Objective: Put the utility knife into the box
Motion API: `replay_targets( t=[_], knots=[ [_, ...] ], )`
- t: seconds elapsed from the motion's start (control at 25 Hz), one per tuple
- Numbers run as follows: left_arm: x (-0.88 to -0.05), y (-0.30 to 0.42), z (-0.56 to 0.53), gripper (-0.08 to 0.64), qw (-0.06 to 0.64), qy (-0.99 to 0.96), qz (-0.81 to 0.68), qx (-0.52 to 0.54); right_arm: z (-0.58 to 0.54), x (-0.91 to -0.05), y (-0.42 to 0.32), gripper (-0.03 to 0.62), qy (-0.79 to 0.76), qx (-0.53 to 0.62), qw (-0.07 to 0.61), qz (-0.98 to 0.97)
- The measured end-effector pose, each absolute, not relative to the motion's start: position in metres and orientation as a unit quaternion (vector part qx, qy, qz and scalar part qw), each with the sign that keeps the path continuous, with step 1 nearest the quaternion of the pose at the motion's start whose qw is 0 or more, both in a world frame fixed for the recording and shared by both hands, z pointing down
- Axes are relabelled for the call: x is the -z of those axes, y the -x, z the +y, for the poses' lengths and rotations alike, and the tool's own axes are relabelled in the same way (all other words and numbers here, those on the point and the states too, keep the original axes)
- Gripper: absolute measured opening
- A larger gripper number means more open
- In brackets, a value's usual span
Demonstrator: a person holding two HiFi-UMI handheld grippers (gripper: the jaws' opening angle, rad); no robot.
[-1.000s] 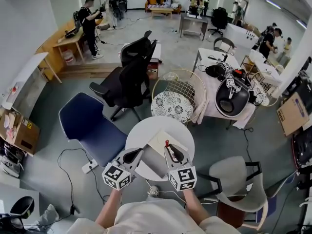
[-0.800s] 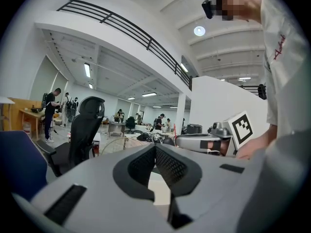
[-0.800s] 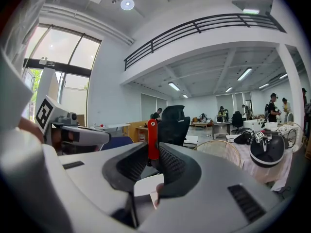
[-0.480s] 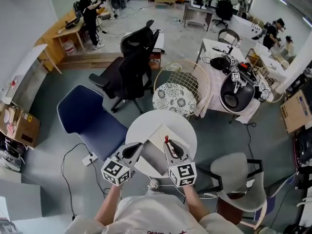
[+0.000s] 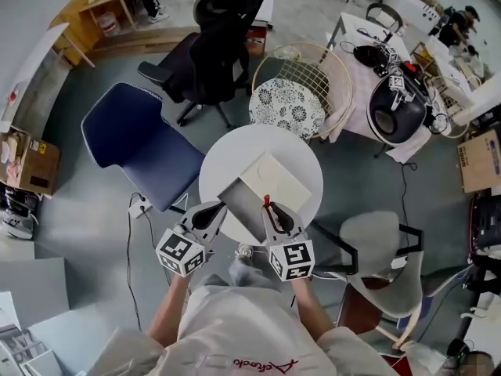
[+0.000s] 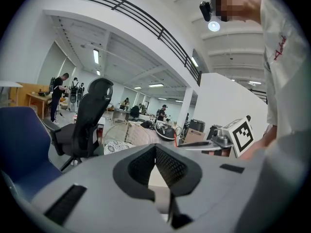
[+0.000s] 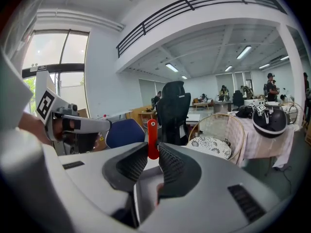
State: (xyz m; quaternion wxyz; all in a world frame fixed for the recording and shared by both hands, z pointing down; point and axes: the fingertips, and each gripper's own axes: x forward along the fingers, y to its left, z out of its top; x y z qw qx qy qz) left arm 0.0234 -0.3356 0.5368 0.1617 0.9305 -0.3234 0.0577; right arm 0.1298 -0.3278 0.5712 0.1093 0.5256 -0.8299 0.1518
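- Head view: your round white bench [image 5: 227,159] sits in the middle, with the box [image 5: 239,202] lying open on its near half. The grey inside faces up, and the cream lid [image 5: 274,182] is laid back toward the bench's far-right edge.
- Your right claw [image 5: 272,214] is clenched on the utility knife [image 5: 266,201]. The knife's red end sticks out past the tips, at the box's near-right side, by the bench's near edge. You cannot tell from here whether the knife touches the box.
- In the right gripper view the red utility knife [image 7: 152,136] stands upright, pinched between the black ribbed pads [image 7: 172,167] of your right claw [image 7: 152,152]. It pokes up above them.
- Your left claw [image 5: 213,210] is at the bench's near-left edge, just beside the box's left side.
- In the left gripper view your left claw [image 6: 155,148] is clenched with nothing in it. The two pads meet at their tips and only a pale surface shows through the gap behind them.
- Each gripper's marker cube [image 5: 182,251] is close to your body, and the two grippers flank the box.
- A blue chair [image 5: 137,151] stands off the bench's left edge and a black office chair [image 5: 215,49] farther off beyond it. A wire chair [image 5: 287,108] with a patterned cushion is just past the far edge, and a grey chair [image 5: 376,249] is at the near right.
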Motion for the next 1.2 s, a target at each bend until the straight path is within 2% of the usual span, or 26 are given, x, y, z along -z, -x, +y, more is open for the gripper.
replay_targets(
  t=[0.8, 1.2],
  knots=[
    [-0.572, -0.023, -0.327, 0.011, 0.203, -0.922, -0.319, -0.081, -0.291, -0.664, -0.121, 0.078, -0.506, -0.254, 0.165, -0.808],
    [-0.579, -0.018, -0.327, 0.012, 0.211, -0.917, -0.327, -0.085, -0.284, -0.732, -0.114, 0.078, -0.387, -0.069, 0.448, -0.803]
  ],
)
